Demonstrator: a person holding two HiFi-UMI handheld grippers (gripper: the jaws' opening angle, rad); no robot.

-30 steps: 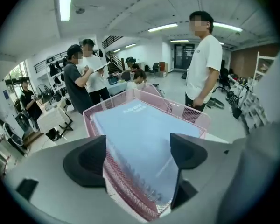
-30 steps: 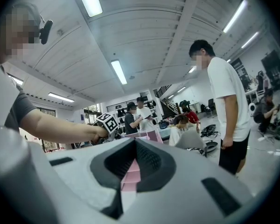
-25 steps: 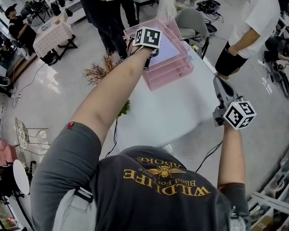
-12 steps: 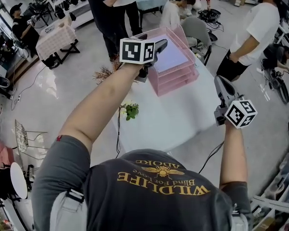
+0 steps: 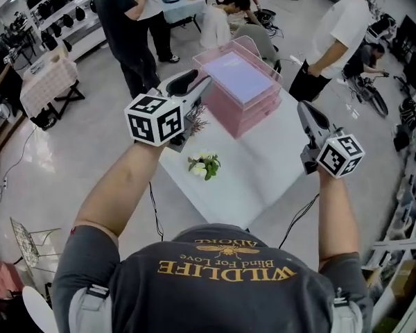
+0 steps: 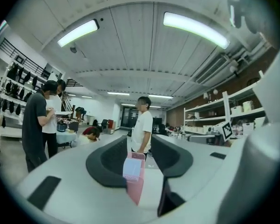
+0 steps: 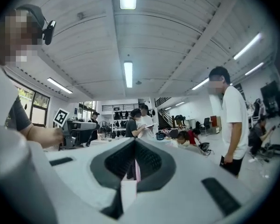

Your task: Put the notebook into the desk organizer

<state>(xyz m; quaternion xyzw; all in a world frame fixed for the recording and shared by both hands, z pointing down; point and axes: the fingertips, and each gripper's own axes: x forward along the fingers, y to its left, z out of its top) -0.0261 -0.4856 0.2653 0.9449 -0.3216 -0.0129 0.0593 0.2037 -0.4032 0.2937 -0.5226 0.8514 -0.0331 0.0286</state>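
The pink desk organizer [image 5: 244, 108] stands at the far end of the white table [image 5: 263, 175]. A lavender notebook [image 5: 240, 69] lies flat in its top tray. My left gripper [image 5: 194, 82] hovers left of the organizer, pulled back from it. Its jaws are closing, with a gap still showing and nothing between them. In the left gripper view the organizer [image 6: 136, 192] and notebook [image 6: 132, 169] show far off through the gap of the left gripper [image 6: 139, 146]. My right gripper [image 5: 304, 107] is held over the table's right edge, shut and empty, as its own view shows for the right gripper [image 7: 134, 146].
A small flower sprig [image 5: 205, 164] lies on the table's near left part, with a dried plant [image 5: 197, 122] beyond it. Cables [image 5: 154, 210] hang off the table's near side. Several people stand around: one in white [image 5: 336, 37] at the far right, others [image 5: 128, 30] at the far left.
My left gripper has drawn back from the organizer's top tray toward me and to the left, leaving the notebook lying in the tray. The right gripper has barely moved.
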